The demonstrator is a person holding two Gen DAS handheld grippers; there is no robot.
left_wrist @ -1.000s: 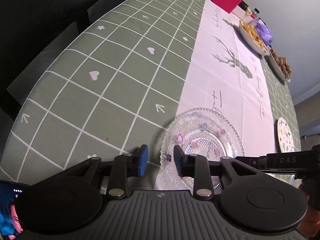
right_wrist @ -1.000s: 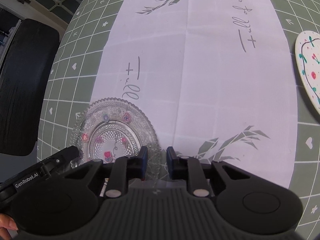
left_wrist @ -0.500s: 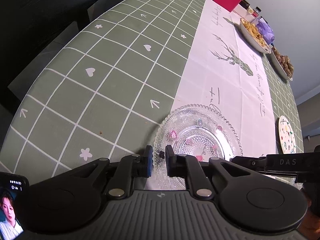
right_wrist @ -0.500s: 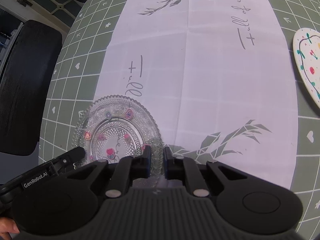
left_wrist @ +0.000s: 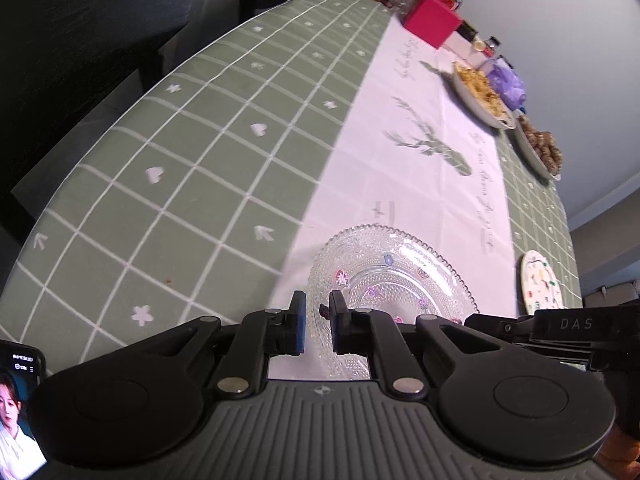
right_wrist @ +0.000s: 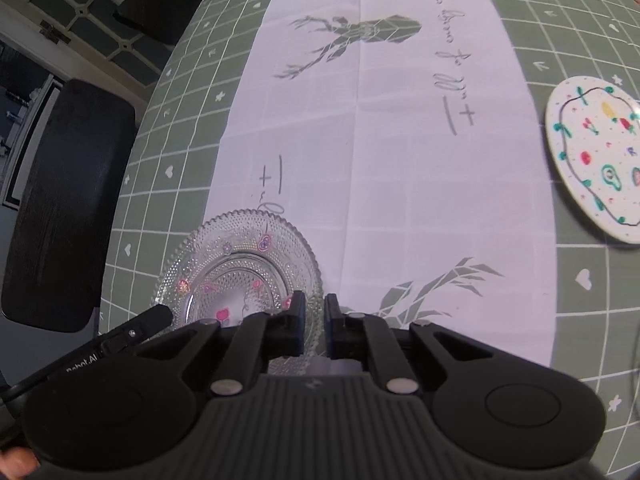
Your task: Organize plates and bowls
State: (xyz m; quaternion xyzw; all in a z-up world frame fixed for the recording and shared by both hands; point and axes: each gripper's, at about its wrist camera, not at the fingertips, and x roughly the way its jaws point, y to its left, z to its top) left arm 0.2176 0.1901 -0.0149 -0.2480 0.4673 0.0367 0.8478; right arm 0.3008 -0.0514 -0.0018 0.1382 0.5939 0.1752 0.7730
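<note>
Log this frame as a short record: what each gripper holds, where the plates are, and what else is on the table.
left gripper: shut on the glass plate's rim
right gripper: shut on the same plate's opposite rim
glass plate: on the white runner's edge, lift unclear
painted plate: flat on the green cloth, untouched
far end: two food dishes, red box

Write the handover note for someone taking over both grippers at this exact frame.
Left gripper: shut on the rim of the glass plate.
Right gripper: shut on the same plate's opposite rim, so both hold it at once.
White patterned plate: lies flat on the green tablecloth, off to the right, untouched.
Whether the glass plate is clear of the white table runner cannot be told.
Done: two-gripper grasp made.
Left: probably carry the glass plate over and stack it with the patterned one.
</note>
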